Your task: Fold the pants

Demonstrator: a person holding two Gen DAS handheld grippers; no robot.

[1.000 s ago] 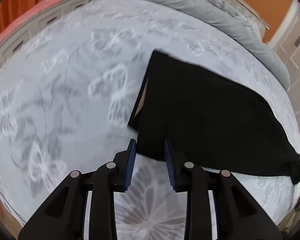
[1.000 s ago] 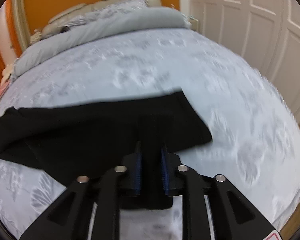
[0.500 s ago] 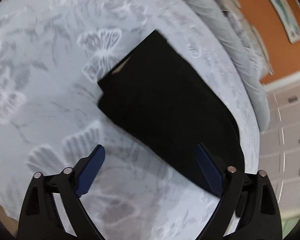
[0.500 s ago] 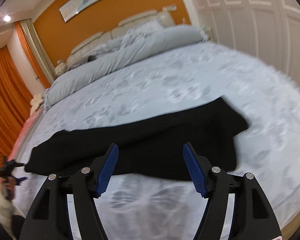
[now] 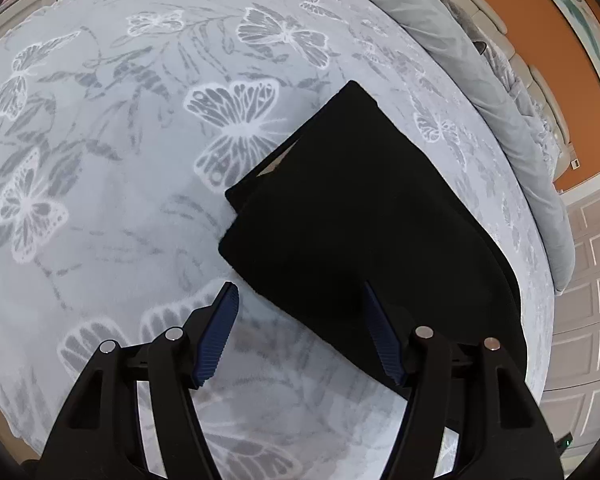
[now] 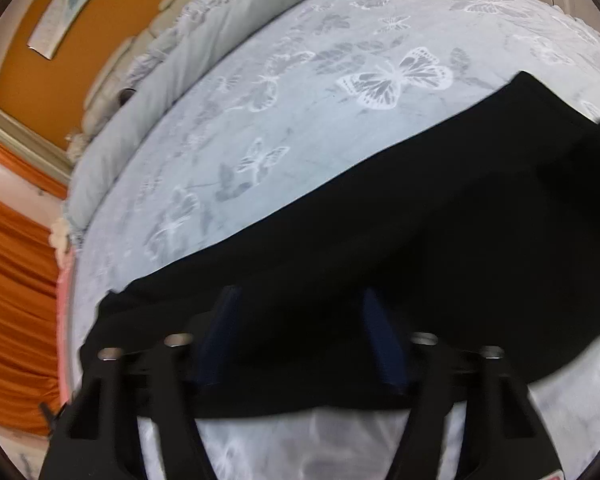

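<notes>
Black pants (image 5: 360, 220) lie flat on the butterfly-print bed cover (image 5: 120, 160), folded lengthwise, the waist end with a tan label toward me in the left wrist view. My left gripper (image 5: 298, 320) hovers over the near corner of the waist end. Its jaws are closing, the right finger over the cloth and the left over bare cover, the pads not pressing. In the blurred right wrist view the pants (image 6: 420, 220) run across the frame. My right gripper (image 6: 298, 320) is above their near edge, jaws apart and closing, with black cloth beneath and between them.
A rolled grey duvet (image 5: 440, 40) lies along the head of the bed, also visible as the duvet (image 6: 220, 28) at top left. White wardrobe doors (image 5: 592, 280) stand past the bed's right side. An orange curtain (image 6: 12, 280) hangs beyond the left edge.
Both grippers let go of the pants and opened wide. The right one then swung left along the pants to their middle. The left one rolled in place and its jaws narrowed a little.
</notes>
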